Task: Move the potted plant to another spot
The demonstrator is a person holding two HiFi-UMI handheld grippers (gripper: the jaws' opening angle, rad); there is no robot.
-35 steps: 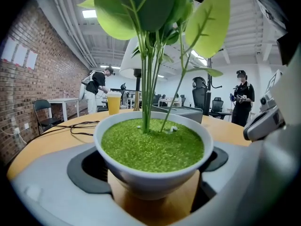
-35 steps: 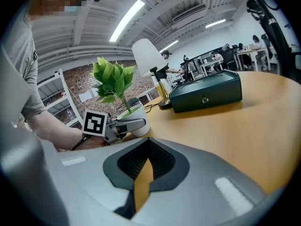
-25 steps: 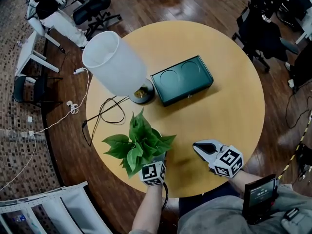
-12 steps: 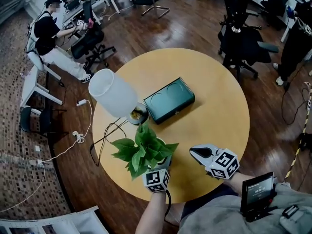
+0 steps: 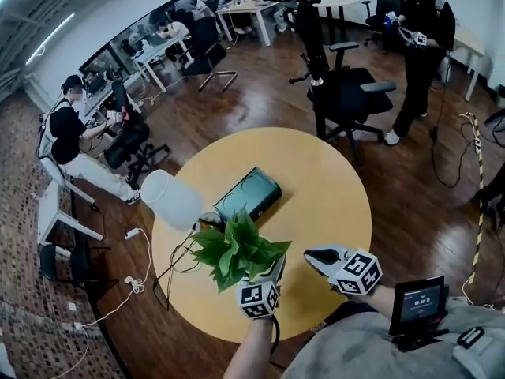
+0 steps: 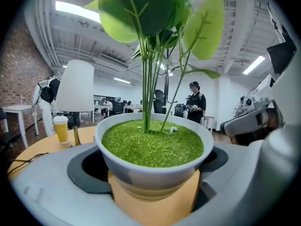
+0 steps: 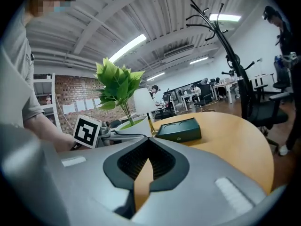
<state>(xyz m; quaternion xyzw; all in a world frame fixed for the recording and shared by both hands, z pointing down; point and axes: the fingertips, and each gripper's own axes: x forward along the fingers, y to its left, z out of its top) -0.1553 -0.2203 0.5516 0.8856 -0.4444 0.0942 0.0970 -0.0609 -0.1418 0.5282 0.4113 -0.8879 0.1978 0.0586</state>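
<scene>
The potted plant (image 6: 153,149) is pinched at its white pot by the left gripper (image 5: 264,279). The right gripper (image 7: 143,166) is held just beside it, jaws pressed together on nothing.

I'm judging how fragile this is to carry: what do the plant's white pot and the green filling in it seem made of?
The white round pot shows a smooth, faintly glossy wall: glazed ceramic or hard plastic, the look leaves it open. The green granular filling is bright fine crumbs, more likely artificial moss or dyed grit than soil.
</scene>
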